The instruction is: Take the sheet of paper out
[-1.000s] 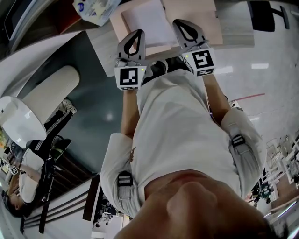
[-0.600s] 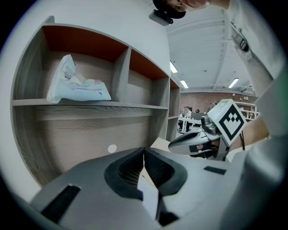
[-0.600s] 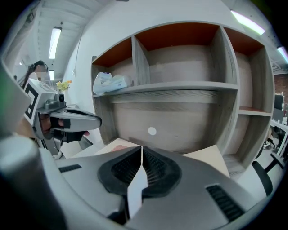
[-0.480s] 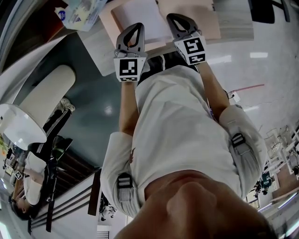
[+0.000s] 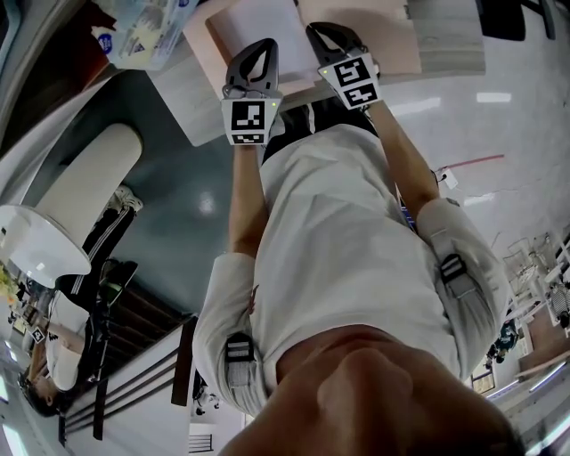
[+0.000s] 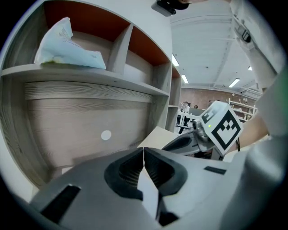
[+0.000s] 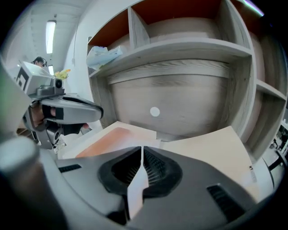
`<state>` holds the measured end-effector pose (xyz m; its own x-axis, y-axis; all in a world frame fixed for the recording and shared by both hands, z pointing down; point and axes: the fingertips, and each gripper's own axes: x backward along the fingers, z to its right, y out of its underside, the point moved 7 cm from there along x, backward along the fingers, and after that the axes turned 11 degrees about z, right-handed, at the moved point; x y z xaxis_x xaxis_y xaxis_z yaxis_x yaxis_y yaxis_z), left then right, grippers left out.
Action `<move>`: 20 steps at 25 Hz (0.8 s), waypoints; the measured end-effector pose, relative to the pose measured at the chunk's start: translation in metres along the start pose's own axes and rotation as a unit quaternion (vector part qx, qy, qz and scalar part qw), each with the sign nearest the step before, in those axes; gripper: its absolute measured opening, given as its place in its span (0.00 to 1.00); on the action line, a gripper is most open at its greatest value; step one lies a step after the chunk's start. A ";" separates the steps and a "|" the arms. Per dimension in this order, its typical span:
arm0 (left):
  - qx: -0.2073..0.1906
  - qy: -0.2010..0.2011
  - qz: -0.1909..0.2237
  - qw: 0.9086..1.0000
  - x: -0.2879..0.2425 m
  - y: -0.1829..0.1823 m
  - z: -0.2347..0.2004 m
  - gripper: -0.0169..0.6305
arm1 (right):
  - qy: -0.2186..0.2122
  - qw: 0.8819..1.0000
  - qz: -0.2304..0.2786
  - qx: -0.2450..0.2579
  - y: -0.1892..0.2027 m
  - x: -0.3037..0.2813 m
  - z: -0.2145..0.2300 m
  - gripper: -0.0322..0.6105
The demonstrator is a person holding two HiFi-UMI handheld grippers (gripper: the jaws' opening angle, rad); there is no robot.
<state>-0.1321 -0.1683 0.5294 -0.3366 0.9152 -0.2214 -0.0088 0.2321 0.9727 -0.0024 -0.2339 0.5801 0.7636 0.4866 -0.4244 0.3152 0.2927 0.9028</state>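
So, sheet: white, lay flat on the left part of what looked like an open pinkish folder; its near edge sat at the folder's near side, in both claws.
left gripper: jaws pressed together on the sheet's near edge, with a white sliver between them; at the folder's near-left.
right gripper: jaws likewise closed on the sheet's edge, at the folder's near side, just beside the left one.
step: judged as pinch made, pull-out not yet done; most of the sheet was on the folder.
how to: best move was to draw both claws back from the folder level and at one pace, so the paper didn't skew or tear. Pinch had to be firm, as the thin edge could slip. A slight lift would clear the folder without dragging it.
risk: folder might slide along; if one claw lost hold, the sheet would droop.
markers: black-and-white square codes on both cubes, no letters.
bag: on the shelf above the folder; blue print in head view was too small to read.
dot: plain white disc on the panel behind the folder, blank.
other writing: none readable.
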 end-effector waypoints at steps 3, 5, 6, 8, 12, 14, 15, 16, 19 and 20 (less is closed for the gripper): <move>0.008 -0.003 -0.004 1.000 -0.005 0.008 -0.003 0.06 | -0.002 1.000 -0.015 -0.002 0.011 -0.010 0.000 0.09; 0.013 -0.004 -0.005 1.000 -0.008 0.011 -0.005 0.06 | -0.003 1.000 -0.023 -0.003 0.016 -0.015 0.000 0.09; 0.015 -0.004 -0.006 1.000 -0.010 0.012 -0.005 0.06 | -0.004 1.000 -0.027 -0.003 0.019 -0.017 0.000 0.09; 0.019 -0.005 -0.007 1.000 -0.011 0.015 -0.006 0.06 | -0.006 0.999 -0.033 -0.005 0.024 -0.021 0.000 0.09; 0.024 -0.005 -0.009 1.000 -0.014 0.020 -0.008 0.06 | -0.008 0.999 -0.047 -0.005 0.035 -0.028 0.000 0.09; 0.024 -0.005 -0.011 1.000 -0.016 0.024 -0.008 0.06 | -0.008 0.998 -0.054 -0.005 0.040 -0.031 0.001 0.11; 0.025 -0.005 -0.013 1.000 -0.017 0.026 -0.009 0.06 | -0.008 0.998 -0.057 -0.006 0.043 -0.033 0.002 0.16; 0.026 -0.005 -0.015 1.000 -0.018 0.028 -0.009 0.06 | -0.008 0.998 -0.061 -0.006 0.045 -0.036 0.002 0.17; 0.031 -0.005 -0.018 0.999 -0.020 0.032 -0.009 0.06 | -0.008 0.997 -0.070 -0.004 0.051 -0.042 0.002 0.17; 0.033 -0.005 -0.019 0.999 -0.021 0.033 -0.009 0.06 | -0.008 0.997 -0.074 -0.004 0.053 -0.045 0.002 0.18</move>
<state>-0.1340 -0.1826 0.5665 -0.3284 0.9086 -0.2581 0.0408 0.2867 0.9572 -0.0185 -0.2421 0.6468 0.7184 0.4239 -0.5516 0.4210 0.3665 0.8298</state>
